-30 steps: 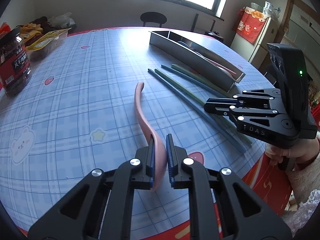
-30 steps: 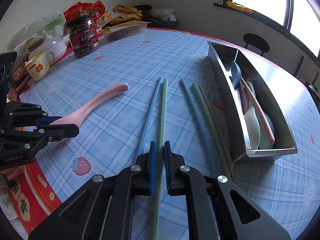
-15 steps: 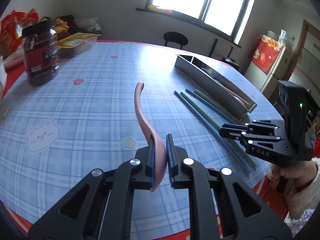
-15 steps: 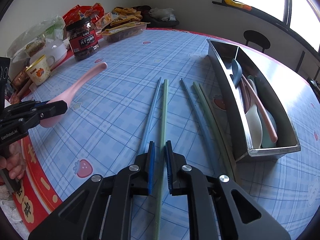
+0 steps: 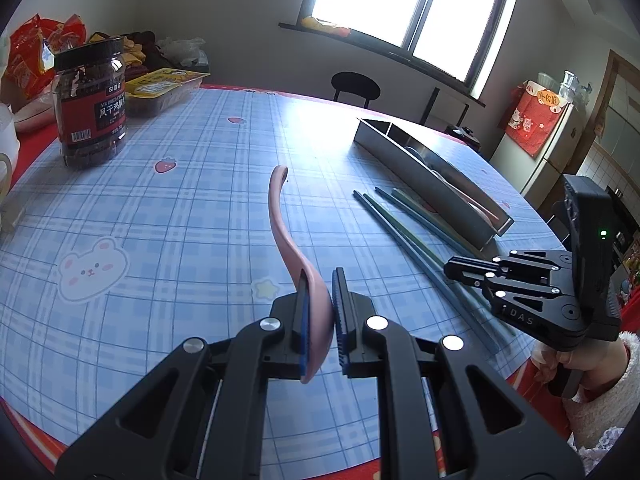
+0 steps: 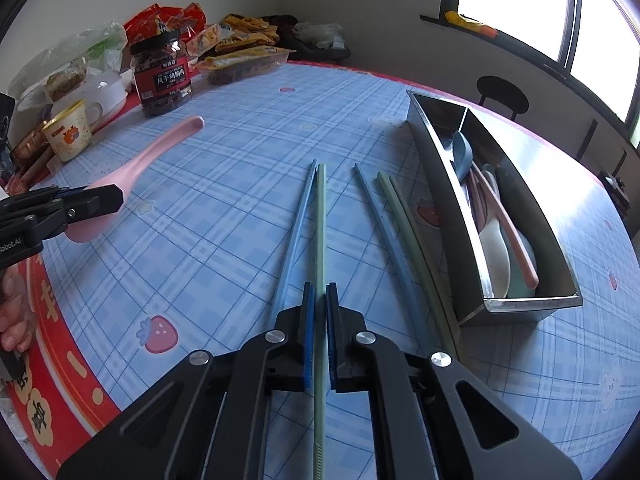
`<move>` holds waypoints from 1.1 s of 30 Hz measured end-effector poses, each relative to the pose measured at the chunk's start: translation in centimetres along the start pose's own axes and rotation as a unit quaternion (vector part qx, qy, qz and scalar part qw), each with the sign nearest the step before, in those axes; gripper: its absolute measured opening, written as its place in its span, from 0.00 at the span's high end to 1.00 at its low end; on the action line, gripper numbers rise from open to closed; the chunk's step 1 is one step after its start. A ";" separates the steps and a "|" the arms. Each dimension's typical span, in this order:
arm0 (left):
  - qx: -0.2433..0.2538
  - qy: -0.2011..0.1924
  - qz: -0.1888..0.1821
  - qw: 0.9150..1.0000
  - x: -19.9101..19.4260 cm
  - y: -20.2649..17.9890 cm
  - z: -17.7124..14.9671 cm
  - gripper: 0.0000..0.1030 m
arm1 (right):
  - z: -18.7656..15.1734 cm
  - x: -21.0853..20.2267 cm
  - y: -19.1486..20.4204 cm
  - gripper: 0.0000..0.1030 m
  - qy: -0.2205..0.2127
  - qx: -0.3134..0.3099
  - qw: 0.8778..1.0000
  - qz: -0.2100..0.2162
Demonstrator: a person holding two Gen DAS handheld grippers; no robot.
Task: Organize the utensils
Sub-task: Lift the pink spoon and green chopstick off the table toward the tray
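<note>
Round table under a blue checked cloth (image 6: 224,216), window behind. Landmark: long steel utensil tray (image 6: 440,184) at the table's right side. Far left of the tray, a dark jar with a red label (image 6: 162,76). Left gripper (image 5: 320,312), well left of the tray, clamped on the bowl of a pink plastic spoon (image 5: 286,232), held off the cloth. Right gripper (image 6: 318,332), nearer the tray, closed on a pale green chopstick (image 6: 320,220); a blue chopstick (image 6: 298,216) lies just beside it. More chopsticks (image 6: 400,224) rest along the tray's left wall; spoons lie inside.
</note>
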State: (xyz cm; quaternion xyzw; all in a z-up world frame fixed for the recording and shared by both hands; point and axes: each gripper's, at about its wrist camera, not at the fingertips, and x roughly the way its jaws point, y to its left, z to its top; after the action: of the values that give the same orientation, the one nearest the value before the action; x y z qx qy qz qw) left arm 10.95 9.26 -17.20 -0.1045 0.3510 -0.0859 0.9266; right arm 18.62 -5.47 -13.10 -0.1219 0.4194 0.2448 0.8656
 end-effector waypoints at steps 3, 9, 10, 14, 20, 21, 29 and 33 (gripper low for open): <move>0.000 -0.001 0.001 1.000 0.0 0.0 0.0 0.86 | -0.1 -0.6 -0.3 0.94 -0.018 0.007 1.000 0.004; 0.000 -0.001 0.003 1.000 0.0 0.0 0.1 0.86 | -0.1 -1.6 -1.2 0.94 -0.045 0.026 0.998 0.020; 0.001 -0.001 0.004 1.000 -0.1 0.0 0.0 0.86 | -0.1 -1.8 -1.3 0.94 -0.050 0.028 0.998 0.021; 0.002 -0.001 0.007 1.000 -0.1 0.0 0.1 0.86 | -0.2 -2.4 -1.6 0.94 -0.066 0.037 0.997 0.027; 0.006 -0.002 0.012 1.000 -0.1 -0.1 0.1 0.86 | -0.4 -3.5 -2.2 0.94 -0.093 0.052 0.994 0.037; 0.006 -0.003 0.013 1.000 -0.1 -0.2 0.1 0.86 | -0.5 -3.7 -2.2 0.94 -0.100 0.054 0.993 0.037; 0.014 -0.007 0.019 1.000 -0.4 -0.5 0.1 0.86 | -0.8 -4.7 -3.3 0.94 -0.128 0.079 0.987 0.051; 0.044 0.003 0.027 0.999 -0.2 -1.6 0.5 0.86 | -1.0 -5.5 -4.9 0.94 -0.146 0.114 0.980 0.074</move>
State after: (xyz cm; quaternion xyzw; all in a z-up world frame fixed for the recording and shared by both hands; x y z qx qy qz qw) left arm 11.03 7.80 -16.32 -0.0540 0.3523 -0.0770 0.9311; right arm 17.62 -11.79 -9.37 0.0455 0.3219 0.2736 0.9052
